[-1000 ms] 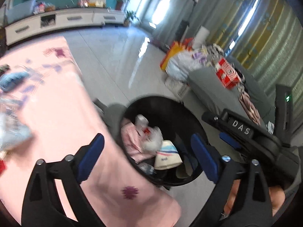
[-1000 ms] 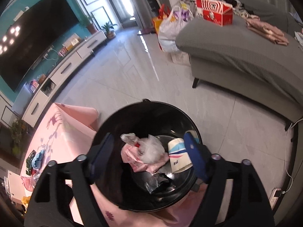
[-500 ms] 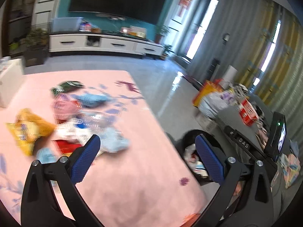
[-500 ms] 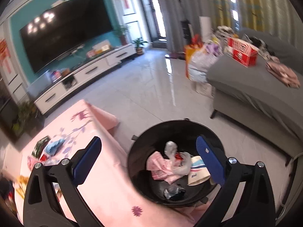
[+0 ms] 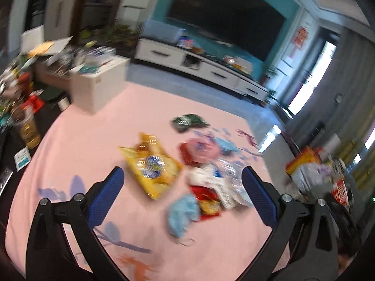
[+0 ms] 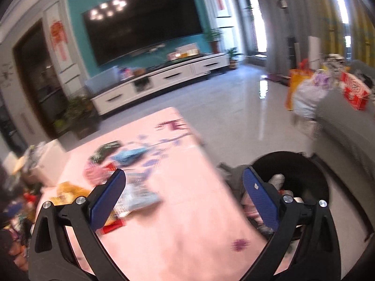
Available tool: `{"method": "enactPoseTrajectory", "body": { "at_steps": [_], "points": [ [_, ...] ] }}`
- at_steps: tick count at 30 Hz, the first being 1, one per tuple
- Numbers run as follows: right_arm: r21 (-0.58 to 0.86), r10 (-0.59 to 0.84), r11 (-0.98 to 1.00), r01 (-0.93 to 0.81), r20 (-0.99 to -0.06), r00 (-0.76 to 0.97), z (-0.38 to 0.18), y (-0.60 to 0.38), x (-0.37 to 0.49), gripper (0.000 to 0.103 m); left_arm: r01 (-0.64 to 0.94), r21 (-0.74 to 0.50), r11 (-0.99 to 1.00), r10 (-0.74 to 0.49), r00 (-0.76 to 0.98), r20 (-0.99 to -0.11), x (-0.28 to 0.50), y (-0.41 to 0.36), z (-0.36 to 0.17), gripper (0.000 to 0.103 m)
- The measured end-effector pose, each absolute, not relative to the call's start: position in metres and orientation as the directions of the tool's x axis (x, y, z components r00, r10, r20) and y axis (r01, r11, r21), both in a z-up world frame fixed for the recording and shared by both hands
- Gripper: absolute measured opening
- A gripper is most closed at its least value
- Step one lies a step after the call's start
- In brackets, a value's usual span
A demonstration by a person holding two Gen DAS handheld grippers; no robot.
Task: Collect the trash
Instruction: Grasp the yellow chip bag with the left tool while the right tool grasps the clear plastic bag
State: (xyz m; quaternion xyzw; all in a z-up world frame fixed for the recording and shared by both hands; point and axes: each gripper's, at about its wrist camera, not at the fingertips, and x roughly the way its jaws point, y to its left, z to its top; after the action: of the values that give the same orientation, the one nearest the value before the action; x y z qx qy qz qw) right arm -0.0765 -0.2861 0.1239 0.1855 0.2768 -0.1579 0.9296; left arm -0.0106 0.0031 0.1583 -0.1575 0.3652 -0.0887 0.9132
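Trash lies in a heap on the pink tablecloth [image 5: 89, 145]: a yellow snack bag [image 5: 152, 166], a red and pink wrapper [image 5: 198, 151], a dark green packet [image 5: 187, 120], a light blue crumpled piece [image 5: 184, 212] and clear plastic [image 5: 230, 173]. My left gripper [image 5: 181, 187] is open and empty above the heap. My right gripper [image 6: 184, 195] is open and empty over the table's right part, with the heap [image 6: 131, 187] to its left. The black trash bin [image 6: 293, 164] with trash inside stands on the floor at the right.
A white box [image 5: 98, 86] stands beyond the table's far left corner. A bottle [image 5: 29, 126] and clutter sit at the left. A grey sofa [image 6: 346, 126] with bags is at the right. A white TV cabinet [image 6: 159, 79] lines the far wall.
Both grippers swung left, away from the bin and toward the table. The left view now faces the trash heap; the bin moved to the right edge of the right view.
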Motion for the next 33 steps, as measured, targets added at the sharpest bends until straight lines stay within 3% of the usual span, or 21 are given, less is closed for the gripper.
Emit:
{"method": "enactPoseTrajectory", "body": {
  "at_steps": [6, 11, 15, 19, 24, 26, 31, 33],
  "points": [
    [0.254, -0.009, 0.947, 0.198, -0.594, 0.804, 0.142, -0.233, -0.027, 0.098, -0.007, -0.505, 0.863, -0.383, 0.643, -0.663, 0.03, 0.039, 0.11, 0.1],
    [0.147, -0.012, 0.981, 0.127, -0.609, 0.793, 0.142, -0.206, 0.019, 0.098, -0.061, -0.495, 0.866, -0.367, 0.593, -0.716, 0.063, 0.046, 0.075, 0.1],
    [0.165, -0.006, 0.975, 0.149, -0.652, 0.759, 0.101, -0.212, 0.051, 0.098, -0.011, -0.456, 0.89, -0.367, 0.578, -0.729, 0.085, 0.037, 0.059, 0.1],
    [0.168, 0.037, 0.977, 0.131, -0.74, 0.671, 0.049, -0.218, 0.082, 0.091, 0.034, -0.487, 0.873, -0.422, 0.553, -0.718, 0.097, 0.028, 0.044, 0.1],
    [0.202, 0.086, 0.972, 0.12, -0.779, 0.621, 0.023, -0.22, 0.095, 0.091, 0.04, -0.494, 0.869, -0.439, 0.522, -0.731, 0.103, 0.02, 0.028, 0.099],
    [0.18, 0.067, 0.975, 0.13, -0.796, 0.602, 0.015, -0.218, 0.099, 0.091, 0.038, -0.493, 0.869, -0.44, 0.514, -0.737, 0.103, 0.017, 0.022, 0.092],
    [0.154, 0.057, 0.98, 0.122, -0.817, 0.574, 0.004, -0.216, 0.101, 0.086, 0.029, -0.498, 0.867, -0.446, 0.492, -0.748, 0.102, 0.01, 0.01, 0.056],
    [0.139, 0.044, 0.982, 0.126, -0.82, 0.57, 0.001, -0.216, 0.1, 0.084, 0.035, -0.472, 0.881, -0.424, 0.505, -0.752, 0.099, 0.007, 0.01, 0.052]
  ]
}}
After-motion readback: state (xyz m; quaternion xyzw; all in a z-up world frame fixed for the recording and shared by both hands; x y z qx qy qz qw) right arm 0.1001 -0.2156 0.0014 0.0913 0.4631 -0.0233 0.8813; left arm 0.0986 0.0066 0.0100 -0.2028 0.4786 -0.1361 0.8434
